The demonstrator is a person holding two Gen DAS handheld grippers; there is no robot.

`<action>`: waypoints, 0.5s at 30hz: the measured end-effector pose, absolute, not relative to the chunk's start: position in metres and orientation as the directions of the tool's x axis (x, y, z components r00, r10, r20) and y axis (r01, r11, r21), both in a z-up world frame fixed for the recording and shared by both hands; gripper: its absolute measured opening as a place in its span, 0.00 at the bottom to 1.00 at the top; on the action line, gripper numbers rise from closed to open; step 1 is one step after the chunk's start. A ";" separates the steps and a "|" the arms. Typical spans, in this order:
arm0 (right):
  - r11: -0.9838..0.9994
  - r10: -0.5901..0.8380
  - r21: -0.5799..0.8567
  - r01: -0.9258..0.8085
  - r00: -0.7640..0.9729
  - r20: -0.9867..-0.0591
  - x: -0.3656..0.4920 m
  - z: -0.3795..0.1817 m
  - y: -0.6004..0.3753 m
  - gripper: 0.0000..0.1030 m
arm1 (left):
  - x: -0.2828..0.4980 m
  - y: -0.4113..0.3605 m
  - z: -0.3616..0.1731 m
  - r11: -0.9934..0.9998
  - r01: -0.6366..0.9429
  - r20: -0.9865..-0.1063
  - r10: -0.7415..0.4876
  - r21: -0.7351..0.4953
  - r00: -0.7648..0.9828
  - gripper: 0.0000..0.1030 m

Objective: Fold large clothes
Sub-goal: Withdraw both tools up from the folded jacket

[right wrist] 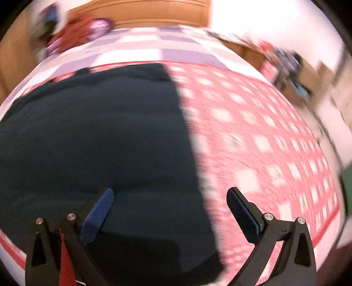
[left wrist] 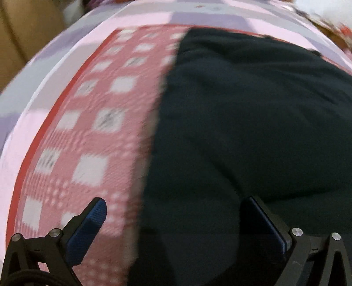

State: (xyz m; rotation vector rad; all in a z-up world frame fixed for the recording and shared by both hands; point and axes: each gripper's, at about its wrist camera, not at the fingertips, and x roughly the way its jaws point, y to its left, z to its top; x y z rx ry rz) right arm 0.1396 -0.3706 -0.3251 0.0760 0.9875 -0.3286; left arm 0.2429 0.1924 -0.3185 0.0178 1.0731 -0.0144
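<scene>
A large dark navy garment (left wrist: 253,132) lies spread flat on a pink-and-white checked cloth (left wrist: 92,132). In the left wrist view it fills the right half, its left edge running down the middle. My left gripper (left wrist: 176,211) hovers open over that edge, one finger above the checks and the other above the dark fabric. In the right wrist view the garment (right wrist: 99,132) fills the left half. My right gripper (right wrist: 170,199) is open over its right edge, with nothing between the blue pads. Both views are motion-blurred.
The checked cloth (right wrist: 264,143) has a red border and lies on a lilac-and-pink bedspread (right wrist: 154,48). Wooden furniture (right wrist: 143,13) stands behind the bed. Blurred clutter (right wrist: 286,61) sits at the far right, and a red-and-purple item (right wrist: 88,28) at the far left.
</scene>
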 end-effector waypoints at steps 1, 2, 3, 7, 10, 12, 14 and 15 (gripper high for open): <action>0.937 -0.258 -0.088 0.339 0.497 -0.829 0.135 -0.324 -0.383 1.00 | 0.242 0.202 -0.318 1.000 -0.009 -0.880 0.004 0.000 0.474 1.00; 0.930 -0.273 -0.099 0.353 0.488 -0.829 0.131 -0.324 -0.388 1.00 | 0.240 0.204 -0.317 1.000 -0.022 -0.879 0.014 0.004 0.476 1.00; 0.923 -0.298 -0.122 0.365 0.477 -0.827 0.128 -0.322 -0.394 1.00 | 0.236 0.206 -0.315 0.999 -0.031 -0.877 0.031 0.018 0.480 1.00; 0.887 -0.356 -0.145 0.439 0.447 -0.821 0.108 -0.315 -0.410 1.00 | 0.219 0.202 -0.311 0.997 -0.028 -0.870 0.073 0.068 0.487 1.00; 0.862 -0.390 -0.157 0.482 0.433 -0.813 0.094 -0.307 -0.410 1.00 | 0.209 0.199 -0.303 0.997 -0.039 -0.866 0.075 0.064 0.494 1.00; 0.876 -0.383 -0.150 0.458 0.472 -0.794 0.091 -0.297 -0.394 1.00 | 0.202 0.191 -0.293 0.999 -0.019 -0.853 0.047 0.044 0.520 1.00; 0.903 -0.355 -0.143 0.405 0.516 -0.780 0.085 -0.289 -0.369 1.00 | 0.191 0.178 -0.285 1.000 0.013 -0.840 0.010 0.021 0.543 1.00; 0.923 -0.330 -0.144 0.357 0.543 -0.772 0.086 -0.286 -0.352 1.00 | 0.187 0.169 -0.283 0.999 0.039 -0.836 -0.011 0.013 0.548 1.00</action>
